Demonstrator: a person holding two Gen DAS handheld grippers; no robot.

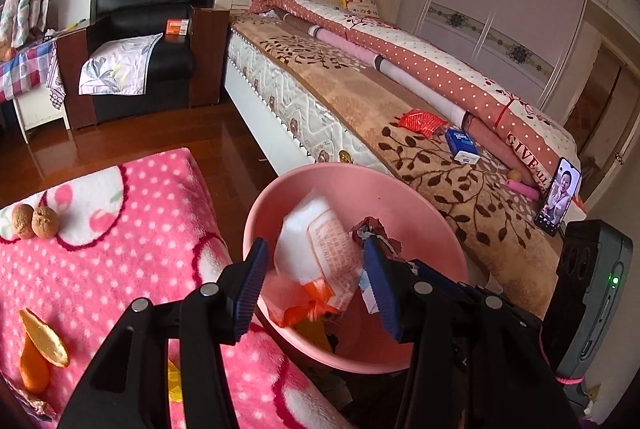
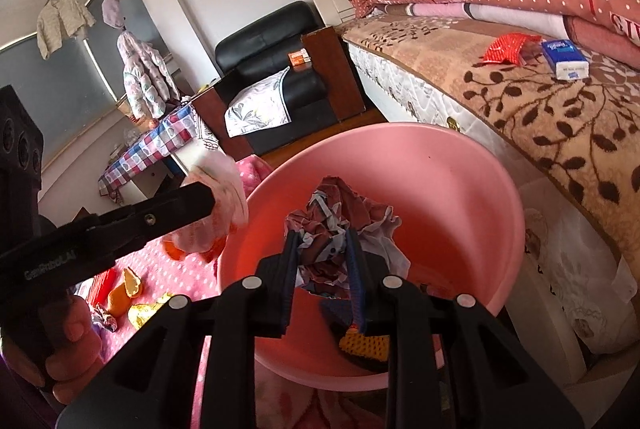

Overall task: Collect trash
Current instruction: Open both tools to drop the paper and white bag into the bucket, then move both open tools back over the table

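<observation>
Both of your grippers are over the pink basin (image 2: pixel 460 165), so the step in hand looks like the drop. Your left gripper (image 1: pixel 316 269) has a white and orange wrapper (image 1: pixel 320 249) between its jaws, blurred as if moving; I cannot tell whether the pads are pressing on it or have let go. Your right gripper (image 2: pixel 324 261) is clenched on a crumpled paper wad (image 2: pixel 340 225), with the wad sitting above the basin's middle.

To do this well, keep each bundle inside the rim before you let go. The wrapper hangs near the basin's 9 o'clock edge in the right wrist view, close to the pink dotted blanket (image 1: pixel 120 269), so carry it a little toward the centre; otherwise it may slide out over the rim. Open the right jaws fully and lift straight up, because crumpled paper tends to catch on ribbed pads.

More trash waits afterwards: orange peel (image 1: pixel 40 341) at 8 o'clock in the left wrist view, and a red packet (image 1: pixel 422 121) on the bed (image 1: pixel 360 101) at 1 o'clock. The two walnuts (image 1: pixel 36 221) at 9 o'clock may not be trash; judge them yourself.
</observation>
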